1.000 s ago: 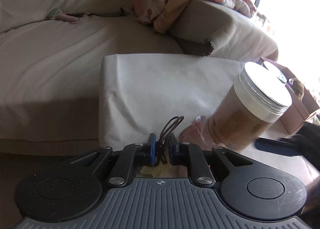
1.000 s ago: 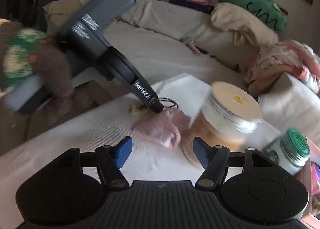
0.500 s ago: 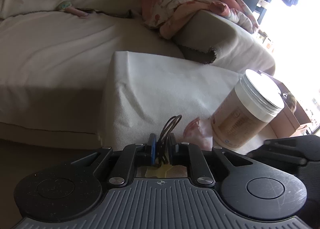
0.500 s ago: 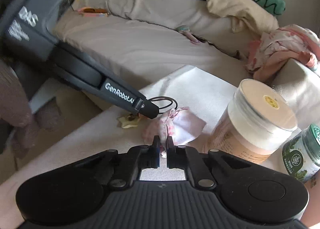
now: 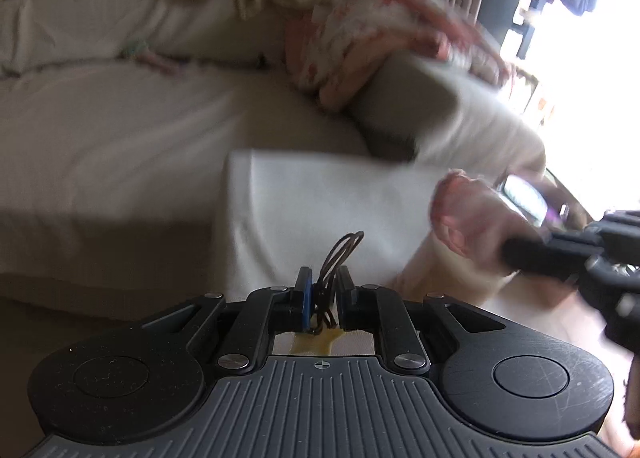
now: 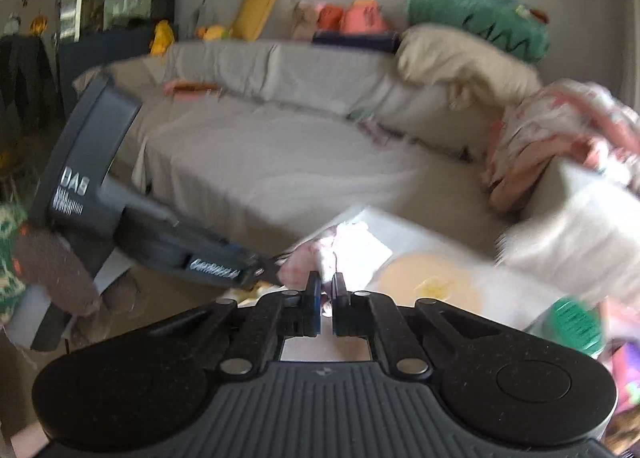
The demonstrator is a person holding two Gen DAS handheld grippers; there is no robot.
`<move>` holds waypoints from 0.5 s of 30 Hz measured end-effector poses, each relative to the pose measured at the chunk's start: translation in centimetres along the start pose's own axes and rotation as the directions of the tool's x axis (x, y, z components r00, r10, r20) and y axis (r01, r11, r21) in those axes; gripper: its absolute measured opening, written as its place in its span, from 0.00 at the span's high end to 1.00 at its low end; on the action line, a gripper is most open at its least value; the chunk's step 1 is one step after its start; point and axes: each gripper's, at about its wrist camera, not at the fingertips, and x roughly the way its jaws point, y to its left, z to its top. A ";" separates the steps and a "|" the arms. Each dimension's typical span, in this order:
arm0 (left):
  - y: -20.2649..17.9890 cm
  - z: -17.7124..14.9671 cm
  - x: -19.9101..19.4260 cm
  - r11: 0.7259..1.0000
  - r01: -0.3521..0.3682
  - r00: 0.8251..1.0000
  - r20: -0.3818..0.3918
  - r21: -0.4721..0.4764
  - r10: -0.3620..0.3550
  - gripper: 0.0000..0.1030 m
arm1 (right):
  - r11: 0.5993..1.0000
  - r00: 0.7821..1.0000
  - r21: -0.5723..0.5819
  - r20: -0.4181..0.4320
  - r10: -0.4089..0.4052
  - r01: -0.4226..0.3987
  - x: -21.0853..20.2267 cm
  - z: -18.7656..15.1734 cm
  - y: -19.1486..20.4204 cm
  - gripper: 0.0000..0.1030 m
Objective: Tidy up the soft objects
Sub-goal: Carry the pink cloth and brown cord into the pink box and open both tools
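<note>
The white-covered table [image 5: 320,194] serves as the reference for everything here. At its near edge, the left gripper [image 5: 323,298] has its jaws drawn close together, pinching a bundle of thin brown hair-tie loops [image 5: 340,254] that stick up above the fingertips; a small yellow piece [image 5: 314,342] shows just beneath the jaws, against the cloth. To the right over the same table, the right gripper [image 5: 520,254] reaches in from the side with a pink pouch [image 5: 468,214] bunched at its tip, lifted off the cloth. Both views are heavily motion-blurred.

From the right wrist view, the right gripper [image 6: 327,298] has its jaws nearly closed, with only a narrow slit between them, and the pink pouch [image 6: 316,258] is caught there, its fabric spreading above the fingertips. The left gripper [image 6: 260,274] comes in from the left and meets the pouch over the table's near corner. On the table beside the pouch stands a jar with a pale lid [image 6: 428,282], and further right a jar with a green lid [image 6: 576,322]. Beyond the table lies the grey-covered sofa [image 6: 260,146], with a pink floral cloth [image 6: 560,130] heaped at its right end.
</note>
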 end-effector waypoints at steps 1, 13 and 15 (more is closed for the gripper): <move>-0.4 0.9 -0.7 1.000 0.006 0.999 0.036 -0.005 -0.006 0.86 | 1.000 0.999 0.007 0.035 -0.009 0.009 -1.2 0.8 -0.9 0.96; -14.9 11.0 -0.1 0.947 0.314 0.930 0.181 0.064 -0.320 0.86 | 0.954 0.944 0.157 0.168 -0.282 0.257 -13.8 0.3 -17.8 0.96; -18.7 11.1 2.7 0.921 0.380 0.911 0.137 0.083 -0.389 0.85 | 0.938 0.944 0.201 0.119 -0.309 0.282 -14.4 -2.0 -20.6 0.96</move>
